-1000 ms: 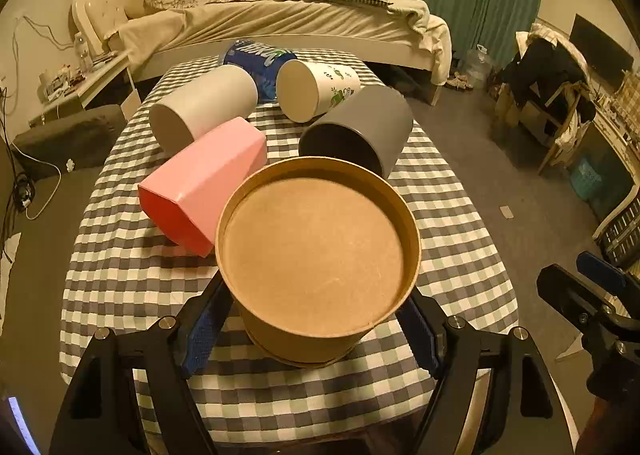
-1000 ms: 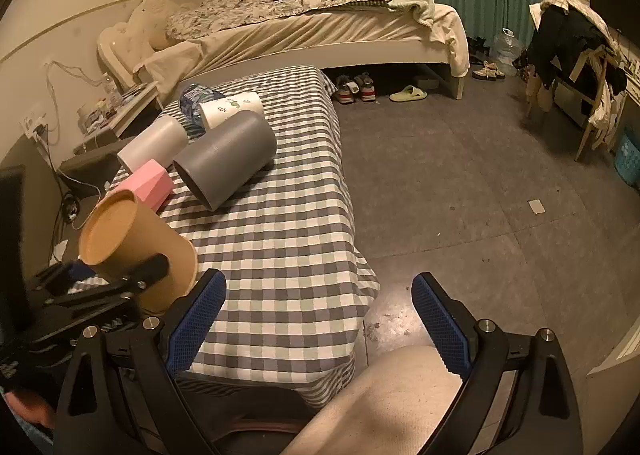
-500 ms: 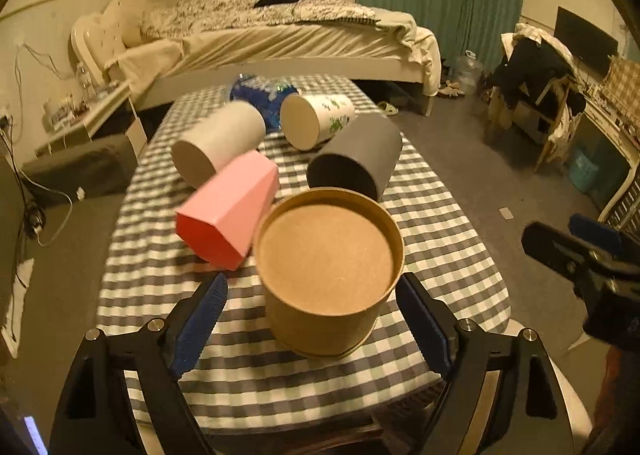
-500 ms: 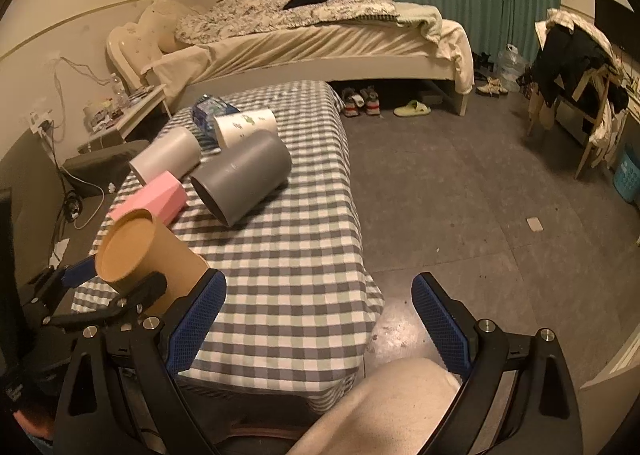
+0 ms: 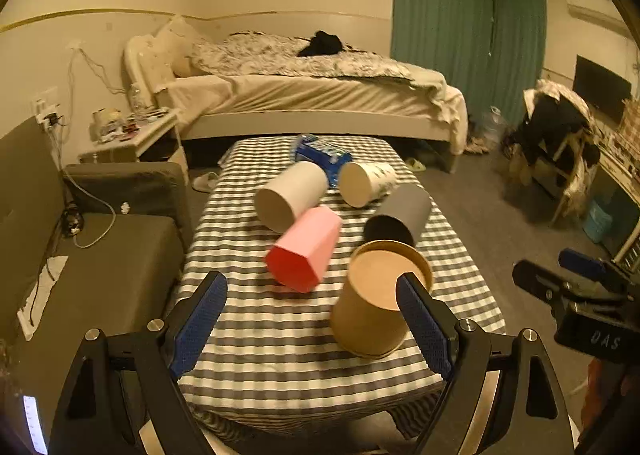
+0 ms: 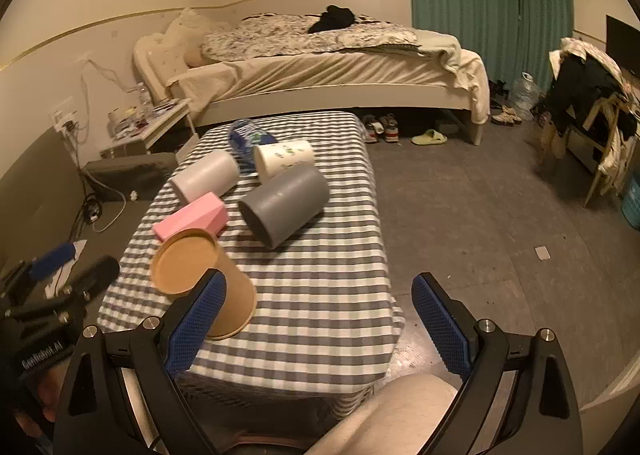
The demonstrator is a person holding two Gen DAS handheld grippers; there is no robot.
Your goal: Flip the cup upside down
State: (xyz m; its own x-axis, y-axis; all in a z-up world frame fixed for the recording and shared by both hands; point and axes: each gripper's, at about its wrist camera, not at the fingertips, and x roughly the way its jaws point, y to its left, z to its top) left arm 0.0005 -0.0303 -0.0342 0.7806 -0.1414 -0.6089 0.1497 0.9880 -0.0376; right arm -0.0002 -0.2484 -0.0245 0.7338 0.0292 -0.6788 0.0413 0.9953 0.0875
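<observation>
A brown paper cup (image 5: 378,305) stands upside down, base up, near the front edge of the checked table (image 5: 280,351). It also shows in the right wrist view (image 6: 200,279). My left gripper (image 5: 312,323) is open and empty, drawn back from the cup, which sits by the right finger. My right gripper (image 6: 316,319) is open and empty off the table's front right. On their sides lie a pink cup (image 5: 306,253), a grey cup (image 5: 402,215), a white cup (image 5: 290,195) and a printed white cup (image 5: 366,183).
A blue packet (image 5: 320,155) lies at the table's far end. A bed (image 5: 312,95) stands behind the table, a dark sofa (image 5: 80,255) to its left, a chair with clothes (image 5: 560,143) at right. Bare floor lies to the table's right.
My left gripper has let go of the brown cup and pulled back and up from it. The cup now stands base up on the table. The right gripper has drawn back slightly.
</observation>
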